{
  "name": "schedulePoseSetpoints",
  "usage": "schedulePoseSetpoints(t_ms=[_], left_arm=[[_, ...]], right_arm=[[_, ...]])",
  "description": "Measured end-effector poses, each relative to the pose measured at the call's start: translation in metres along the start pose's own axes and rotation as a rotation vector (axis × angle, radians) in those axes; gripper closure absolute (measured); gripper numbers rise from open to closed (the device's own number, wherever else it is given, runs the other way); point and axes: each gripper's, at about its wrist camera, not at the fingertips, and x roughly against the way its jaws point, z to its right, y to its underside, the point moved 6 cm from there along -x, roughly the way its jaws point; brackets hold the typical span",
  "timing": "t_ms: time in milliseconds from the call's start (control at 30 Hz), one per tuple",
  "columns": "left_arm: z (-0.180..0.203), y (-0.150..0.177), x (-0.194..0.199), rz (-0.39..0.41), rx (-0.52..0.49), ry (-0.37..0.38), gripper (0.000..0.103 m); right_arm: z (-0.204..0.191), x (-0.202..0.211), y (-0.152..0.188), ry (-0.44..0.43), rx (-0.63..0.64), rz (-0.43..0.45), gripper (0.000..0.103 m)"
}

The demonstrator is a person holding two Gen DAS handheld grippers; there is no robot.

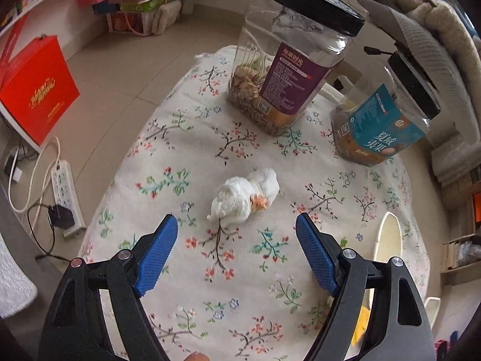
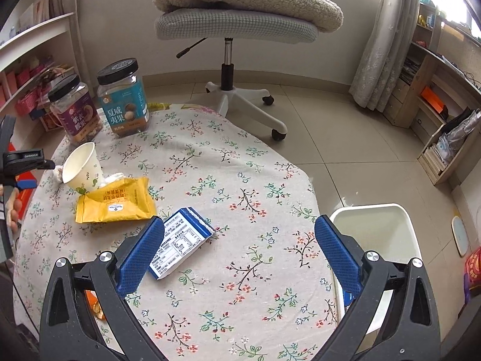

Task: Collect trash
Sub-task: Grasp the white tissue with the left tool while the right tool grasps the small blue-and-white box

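A crumpled white tissue point(image 1: 245, 197) with an orange stain lies on the floral tablecloth point(image 1: 186, 150), just beyond my open, empty left gripper point(image 1: 237, 225). In the right wrist view a blue and white carton point(image 2: 180, 245) lies flat beside the left finger of my open, empty right gripper point(image 2: 240, 230). A yellow snack wrapper point(image 2: 115, 203) and a tipped paper cup point(image 2: 81, 168) lie farther left, with a bit of tissue point(image 2: 112, 178) behind the cup. A white bin point(image 2: 375, 234) stands off the table's right edge. The left gripper point(image 2: 27, 168) shows at the far left.
Two black-lidded snack jars stand at the table's far side, one purple-labelled point(image 1: 288, 60) point(image 2: 75, 111) and one teal-labelled point(image 1: 384, 114) point(image 2: 123, 99). An office chair point(image 2: 234, 30) stands beyond the table. A power strip point(image 1: 64, 192) and a red box point(image 1: 37, 87) are on the floor at left. An orange peel point(image 2: 96, 305) lies under my right gripper.
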Motion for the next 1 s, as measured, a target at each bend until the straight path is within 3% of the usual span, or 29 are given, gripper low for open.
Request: schedulePoseSetpoints(t_ms=[267, 367, 400, 500, 700, 867, 1000], left_arm=[[0.004, -0.003, -0.05, -0.08, -0.152, -0.035, 0.026], [0.006, 0.0, -0.055, -0.052, -0.226, -0.057, 0.047], [0.009, 0.001, -0.053, -0.047, -0.244, -0.042, 0.063], [0.013, 0.001, -0.043, -0.021, -0.257, -0.045, 0.064], [0.027, -0.003, 0.025, 0.122, -0.25, -0.032, 0.064], [0.052, 0.001, 0.107, 0.3, -0.274, 0.026, 0.064], [0.058, 0.01, 0.147, 0.351, -0.228, 0.113, 0.064]], right_arm=[[-0.009, -0.024, 0.01, -0.03, 0.02, -0.099, 0.007], [-0.014, -0.038, 0.017, -0.068, -0.006, -0.161, 0.007], [-0.017, -0.042, 0.02, -0.082, -0.015, -0.181, 0.007], [-0.023, -0.054, 0.03, -0.117, -0.041, -0.241, 0.007], [-0.036, -0.076, 0.044, -0.152, -0.091, -0.341, 0.007], [-0.052, -0.101, 0.04, -0.172, -0.295, -0.393, 0.008], [-0.067, -0.121, 0.041, -0.089, -0.371, -0.401, 0.008]])
